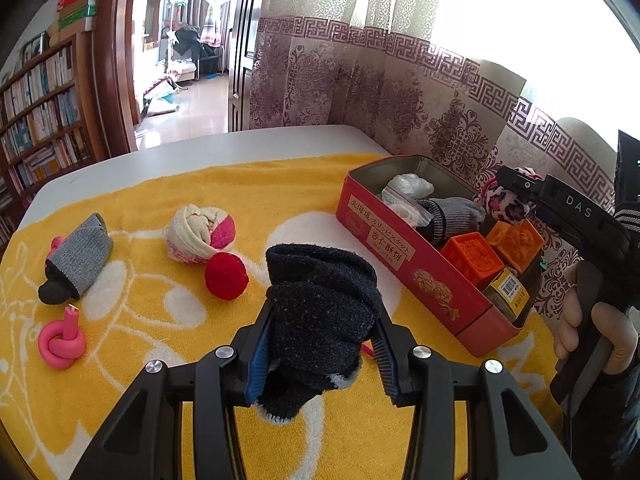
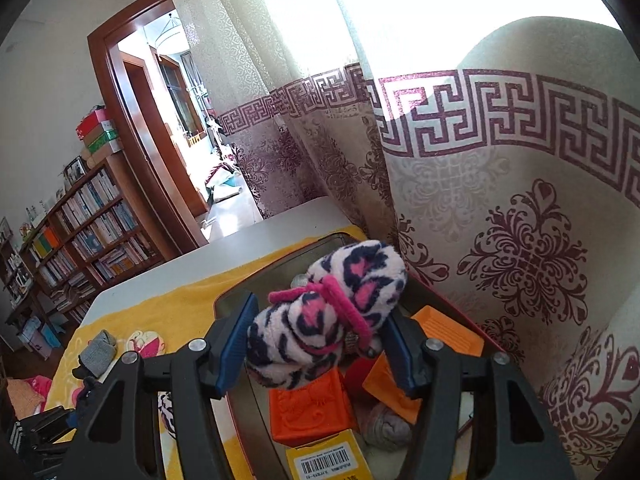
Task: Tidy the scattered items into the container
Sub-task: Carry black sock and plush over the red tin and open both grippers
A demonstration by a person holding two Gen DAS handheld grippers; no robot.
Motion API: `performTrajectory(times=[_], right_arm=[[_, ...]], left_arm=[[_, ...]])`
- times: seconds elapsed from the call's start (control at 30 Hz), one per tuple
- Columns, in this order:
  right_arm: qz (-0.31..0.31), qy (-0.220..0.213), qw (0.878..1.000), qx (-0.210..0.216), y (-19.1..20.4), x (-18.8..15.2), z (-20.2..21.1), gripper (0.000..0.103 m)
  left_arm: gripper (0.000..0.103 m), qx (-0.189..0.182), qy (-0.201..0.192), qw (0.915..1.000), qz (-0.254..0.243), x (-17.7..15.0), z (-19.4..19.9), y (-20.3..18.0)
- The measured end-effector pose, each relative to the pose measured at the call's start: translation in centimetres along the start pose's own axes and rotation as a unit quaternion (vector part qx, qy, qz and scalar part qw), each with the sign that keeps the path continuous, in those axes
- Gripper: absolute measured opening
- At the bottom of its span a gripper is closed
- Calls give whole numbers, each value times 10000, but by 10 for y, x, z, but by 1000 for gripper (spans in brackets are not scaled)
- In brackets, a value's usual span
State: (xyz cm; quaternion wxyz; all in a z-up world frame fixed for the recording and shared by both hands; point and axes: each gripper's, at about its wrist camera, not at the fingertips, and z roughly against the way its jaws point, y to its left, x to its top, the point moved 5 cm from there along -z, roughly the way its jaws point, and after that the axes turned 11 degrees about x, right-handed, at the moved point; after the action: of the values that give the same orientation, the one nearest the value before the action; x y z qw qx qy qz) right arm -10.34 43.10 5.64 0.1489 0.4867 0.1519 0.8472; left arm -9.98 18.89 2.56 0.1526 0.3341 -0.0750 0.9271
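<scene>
The red biscuit tin (image 1: pixel 408 256) sits open on the yellow towel (image 1: pixel 160 200), at the right of the table near the patterned curtain (image 1: pixel 360 92), its long axis running from the far left corner toward the near right. It already holds two orange blocks (image 1: pixel 472 258), a grey sock (image 1: pixel 452 216), a white bundle (image 1: pixel 408 186) and a small yellow box (image 1: pixel 508 290).

The right gripper (image 2: pixel 316 344) hangs directly over the tin's interior with a leopard-print fuzzy sock bundle (image 2: pixel 328 312) between its blue pads. The jaws stand partly apart, and the pads look barely in touch with the fluff, so I judge this as a release under way; the bundle lies straight above the orange blocks and would fall inside the walls.

The left gripper (image 1: pixel 320 344) is clamped on a dark navy sock bundle (image 1: pixel 320 300), over the towel and short of the tin. From it the tin lies ahead and to the right, its near long wall facing the gripper. The right hand is the nearer one, already above the opening; the left needs to travel rightward and clear the wall.

Left on the towel are a grey rolled sock (image 1: pixel 76 260), a cream-and-pink bundle (image 1: pixel 200 234), a red pompom (image 1: pixel 226 276) and a pink knot-shaped candle (image 1: pixel 62 340), all well to the left of the tin.
</scene>
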Motion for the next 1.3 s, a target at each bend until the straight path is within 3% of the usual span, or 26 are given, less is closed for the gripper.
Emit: performTrajectory(times=[0.53, 0.9, 1.0, 1.03, 1.07, 1.3], right_arm=[[-90, -391, 9991, 144, -3, -1, 24, 73], [32, -526, 9985, -151, -6, -4, 27, 75], [-58, -494, 9985, -211, -11, -5, 24, 75], [-69, -494, 9985, -219, -12, -6, 24, 75], [-69, -496, 9985, -223, -12, -6, 24, 75], [-26, -479, 9985, -248, -11, -8, 22, 75]], left_arm=[[46, -227, -258, 9988, -349, 66, -21, -57], [47, -388, -231, 9974, -564, 110, -63, -100], [57, -503, -109, 9972, -537, 115, -76, -108], [75, -571, -75, 9972, -485, 116, -79, -108], [86, -625, -59, 9972, -398, 116, -82, -107], [86, -444, 57, 9990, -71, 110, -88, -81]])
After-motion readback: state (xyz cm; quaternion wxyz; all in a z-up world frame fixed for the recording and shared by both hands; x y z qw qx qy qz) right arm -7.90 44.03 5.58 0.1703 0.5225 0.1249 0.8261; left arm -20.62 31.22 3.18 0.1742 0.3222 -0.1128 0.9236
